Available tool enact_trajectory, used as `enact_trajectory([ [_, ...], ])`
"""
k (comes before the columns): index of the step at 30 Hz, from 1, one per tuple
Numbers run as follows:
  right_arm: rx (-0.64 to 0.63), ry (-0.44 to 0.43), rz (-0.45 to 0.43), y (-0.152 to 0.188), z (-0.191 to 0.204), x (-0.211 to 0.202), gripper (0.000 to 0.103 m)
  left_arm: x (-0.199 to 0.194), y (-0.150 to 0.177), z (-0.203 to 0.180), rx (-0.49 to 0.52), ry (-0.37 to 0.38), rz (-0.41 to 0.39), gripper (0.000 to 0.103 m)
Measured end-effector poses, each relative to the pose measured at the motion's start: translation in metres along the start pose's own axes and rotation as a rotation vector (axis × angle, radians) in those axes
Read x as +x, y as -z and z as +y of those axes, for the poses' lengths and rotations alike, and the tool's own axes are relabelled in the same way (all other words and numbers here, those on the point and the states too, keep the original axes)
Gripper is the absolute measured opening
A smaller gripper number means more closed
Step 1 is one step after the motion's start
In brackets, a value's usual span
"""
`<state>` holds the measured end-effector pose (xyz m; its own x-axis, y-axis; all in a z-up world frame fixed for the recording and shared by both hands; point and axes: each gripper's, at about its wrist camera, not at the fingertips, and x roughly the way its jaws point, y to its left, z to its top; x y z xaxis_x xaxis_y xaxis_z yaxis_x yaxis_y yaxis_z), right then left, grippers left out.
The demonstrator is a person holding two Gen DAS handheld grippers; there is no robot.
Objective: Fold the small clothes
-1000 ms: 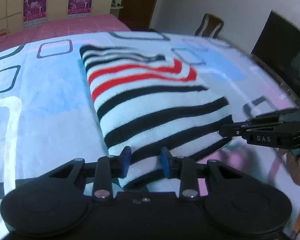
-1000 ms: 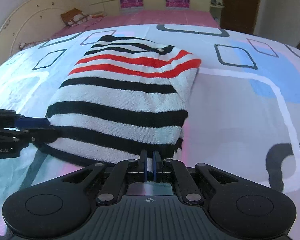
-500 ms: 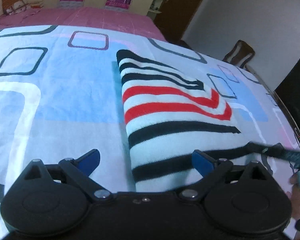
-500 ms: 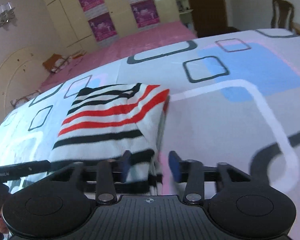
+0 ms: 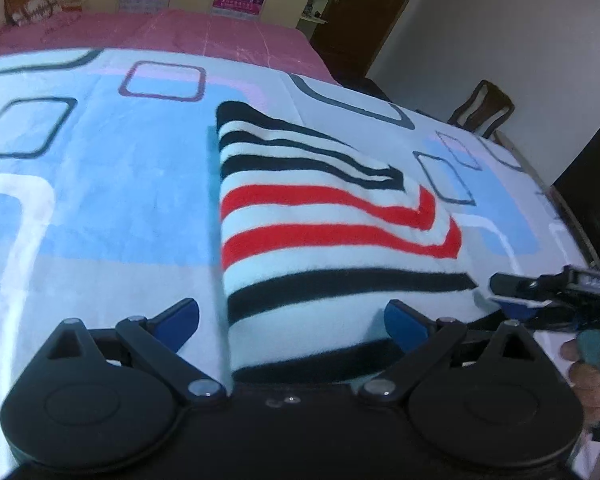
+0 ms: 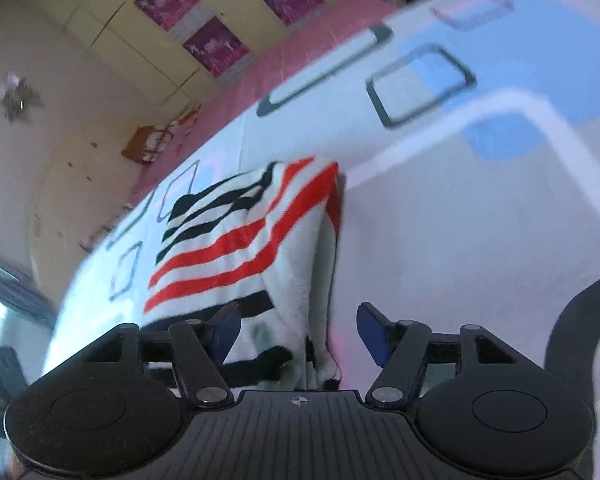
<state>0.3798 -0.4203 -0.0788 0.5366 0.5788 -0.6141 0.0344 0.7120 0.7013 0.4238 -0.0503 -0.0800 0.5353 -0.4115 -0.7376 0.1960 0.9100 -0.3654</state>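
Observation:
A folded striped sweater [image 5: 332,232], white with black and red stripes, lies flat on the bed. My left gripper [image 5: 292,320] stands wide open over its near left corner, the pads clear of the cloth. The right gripper [image 5: 516,296] shows at the sweater's right edge, held by a hand [image 5: 588,376]. In the right wrist view the sweater [image 6: 240,252] lies ahead and left. My right gripper [image 6: 298,332] straddles its near right edge with jaws still opening, and neither pad presses on the cloth.
The bed carries a light blue and white cover [image 5: 100,208] with square outlines, and a pink sheet [image 5: 160,32] farther back. A wooden chair [image 5: 484,108] and a dark door [image 5: 364,8] stand beyond the bed's right side. Cupboards with purple posters [image 6: 216,44] line the far wall.
Both grippers let go of the sweater's near edge and opened wide. The right gripper swung off to the right and rolled, tilting its view. The sweater now lies flat.

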Motion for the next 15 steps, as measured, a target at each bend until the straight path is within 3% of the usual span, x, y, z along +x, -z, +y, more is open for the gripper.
enact_trajectory([
  [2, 0.045, -0.026, 0.016, -0.008, -0.012, 0.004, 0.065, 0.006, -0.004, 0.006, -0.051, 0.043, 0.022, 0.099],
  [3, 0.061, -0.038, 0.021, -0.011, -0.017, 0.005, 0.075, 0.01, -0.006, 0.01, -0.082, 0.067, 0.037, 0.099],
  [5, 0.096, -0.067, 0.03, -0.016, -0.027, 0.008, 0.081, 0.017, -0.008, 0.018, -0.14, 0.113, 0.058, 0.096],
  [10, 0.104, -0.14, 0.089, -0.024, -0.037, 0.013, 0.081, 0.029, -0.009, 0.028, -0.211, 0.18, 0.08, 0.093],
  [15, 0.059, -0.138, 0.142, -0.032, -0.029, 0.025, 0.081, 0.033, -0.013, 0.03, -0.221, 0.192, 0.089, 0.093],
])
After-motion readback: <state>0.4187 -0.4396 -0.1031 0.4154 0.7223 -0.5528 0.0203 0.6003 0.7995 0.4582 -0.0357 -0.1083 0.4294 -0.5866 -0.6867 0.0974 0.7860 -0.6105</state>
